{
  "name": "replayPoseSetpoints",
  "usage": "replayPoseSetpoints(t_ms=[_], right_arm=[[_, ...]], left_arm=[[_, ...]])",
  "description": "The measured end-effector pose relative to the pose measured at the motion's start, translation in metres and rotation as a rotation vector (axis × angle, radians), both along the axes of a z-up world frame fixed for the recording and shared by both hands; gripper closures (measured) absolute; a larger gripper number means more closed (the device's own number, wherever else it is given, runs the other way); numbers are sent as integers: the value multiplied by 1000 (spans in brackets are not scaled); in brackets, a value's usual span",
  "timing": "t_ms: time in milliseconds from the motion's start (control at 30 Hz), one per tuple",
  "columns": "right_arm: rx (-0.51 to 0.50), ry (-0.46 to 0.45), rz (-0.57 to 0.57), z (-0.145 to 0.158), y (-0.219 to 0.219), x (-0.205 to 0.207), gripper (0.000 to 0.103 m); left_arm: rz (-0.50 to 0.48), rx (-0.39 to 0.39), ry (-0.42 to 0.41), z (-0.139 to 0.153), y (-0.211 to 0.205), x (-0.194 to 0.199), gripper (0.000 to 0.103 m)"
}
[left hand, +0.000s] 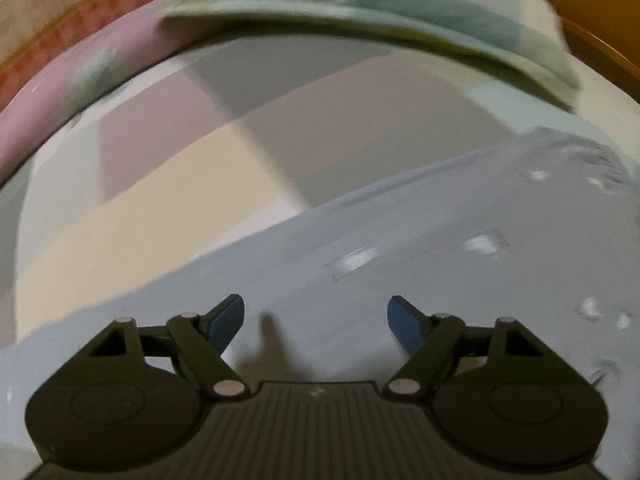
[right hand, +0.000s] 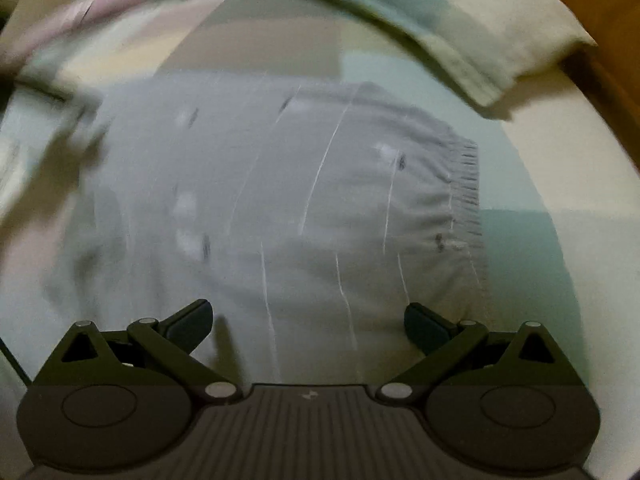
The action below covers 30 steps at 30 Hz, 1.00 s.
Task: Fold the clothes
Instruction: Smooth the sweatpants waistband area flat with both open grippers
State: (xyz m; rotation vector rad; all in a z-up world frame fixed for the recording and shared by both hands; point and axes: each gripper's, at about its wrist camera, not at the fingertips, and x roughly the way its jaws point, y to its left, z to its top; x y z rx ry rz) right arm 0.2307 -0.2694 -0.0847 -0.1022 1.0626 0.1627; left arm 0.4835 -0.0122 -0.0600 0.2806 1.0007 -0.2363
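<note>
A patchwork sheet (right hand: 520, 184) of pale blocks covers the bed, with a pillow (right hand: 460, 28) at 1 o'clock in the right view. The grey shorts (right hand: 288, 200) lie flat on the sheet, filling the centre, waistband at 3 o'clock. The right gripper (right hand: 307, 318) and the left gripper (left hand: 316, 318) hang just above the shorts, jaws spread wide and empty.

Dim, warm light is seen in both views. Motion blur smears the pale garment (right hand: 280, 200) and the pillow (left hand: 360, 12). Short shadows are cast ahead of the fingertips (left hand: 230, 320). Edges are bent by fisheye distortion, corners blacked out.
</note>
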Motion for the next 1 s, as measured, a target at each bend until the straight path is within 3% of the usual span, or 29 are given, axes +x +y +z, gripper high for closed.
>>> replayPoseSetpoints(t_ms=[233, 333, 567, 800, 1000], right_arm=[[-111, 3, 221, 7, -15, -35, 0], [-16, -2, 279, 21, -11, -50, 0], [7, 93, 217, 4, -44, -81, 0], [-27, 82, 231, -3, -43, -80, 0], [-33, 58, 230, -5, -43, -87, 0]], left_arm=[[-122, -33, -2, 13, -78, -7, 24], [-165, -58, 8, 18, -104, -18, 24], [-277, -64, 36, 19, -145, -44, 24], [-328, -85, 23, 40, -156, -93, 24], [-291, -53, 103, 29, -148, -156, 24]])
